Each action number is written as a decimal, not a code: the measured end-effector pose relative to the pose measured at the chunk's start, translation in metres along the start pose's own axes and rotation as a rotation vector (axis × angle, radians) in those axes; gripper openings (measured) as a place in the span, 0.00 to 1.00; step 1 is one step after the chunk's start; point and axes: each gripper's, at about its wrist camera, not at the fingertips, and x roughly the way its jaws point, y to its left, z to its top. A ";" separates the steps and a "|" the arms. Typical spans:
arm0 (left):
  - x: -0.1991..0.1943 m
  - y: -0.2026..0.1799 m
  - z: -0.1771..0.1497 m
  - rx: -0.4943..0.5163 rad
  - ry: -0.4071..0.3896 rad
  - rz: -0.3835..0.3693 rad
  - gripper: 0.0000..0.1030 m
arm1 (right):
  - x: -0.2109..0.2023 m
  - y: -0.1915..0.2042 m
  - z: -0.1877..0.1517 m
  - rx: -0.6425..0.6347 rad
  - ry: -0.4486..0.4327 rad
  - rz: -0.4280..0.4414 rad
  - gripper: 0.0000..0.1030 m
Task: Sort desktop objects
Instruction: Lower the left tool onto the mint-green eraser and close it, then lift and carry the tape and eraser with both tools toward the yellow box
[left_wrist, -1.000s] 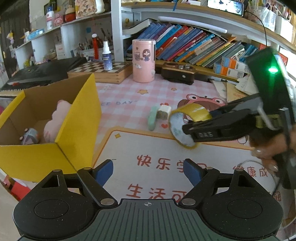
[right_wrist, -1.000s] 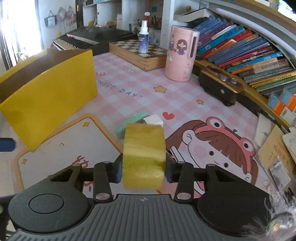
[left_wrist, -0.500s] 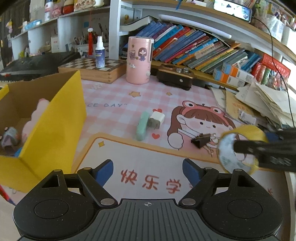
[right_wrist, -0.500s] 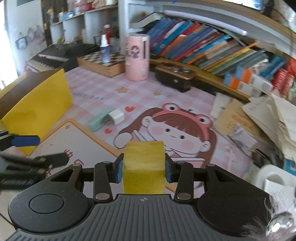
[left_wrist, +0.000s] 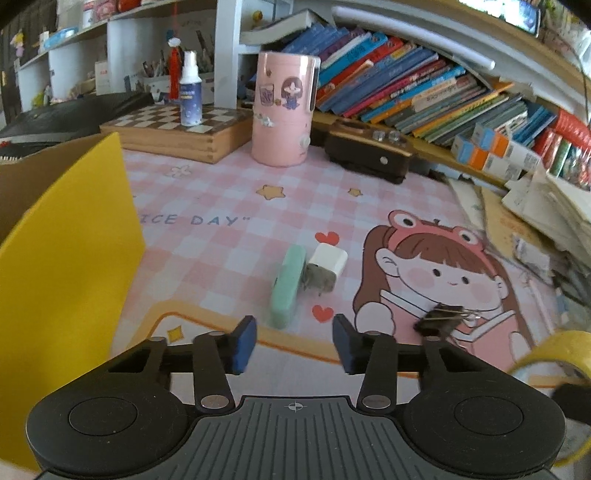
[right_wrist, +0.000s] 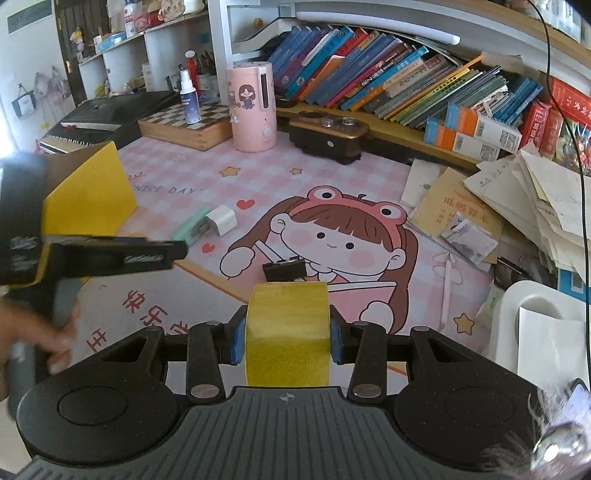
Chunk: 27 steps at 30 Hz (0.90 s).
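yellow tape roll (right_wrist: 288, 334) between right fingers (right_wrist: 236, 341)

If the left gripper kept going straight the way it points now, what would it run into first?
Probably the mint-green eraser on the pink desk mat, just ahead of the left gripper, whose empty jaws are closing. The white charger lies just behind; depth is unclear.

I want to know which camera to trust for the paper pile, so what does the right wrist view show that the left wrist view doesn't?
Only the right wrist view shows the right gripper shut on the yellow tape roll with the roll's whole width visible, the person's hand on the left tool, and the white tray.

Only the left wrist view shows the left gripper, jaws closing with nothing between them.

Both show the mint eraser, white charger, binder clip, yellow box, pink humidifier and the paper pile, fuller in the right view.
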 end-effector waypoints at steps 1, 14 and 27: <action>0.006 -0.002 0.001 0.015 0.013 0.018 0.37 | 0.000 0.000 0.000 0.000 0.001 0.001 0.38; 0.040 0.002 0.018 0.041 0.031 0.049 0.20 | -0.001 0.003 -0.002 0.005 0.013 -0.007 0.37; -0.022 0.013 0.012 -0.043 -0.054 -0.054 0.17 | -0.004 0.008 -0.001 0.005 0.007 0.006 0.37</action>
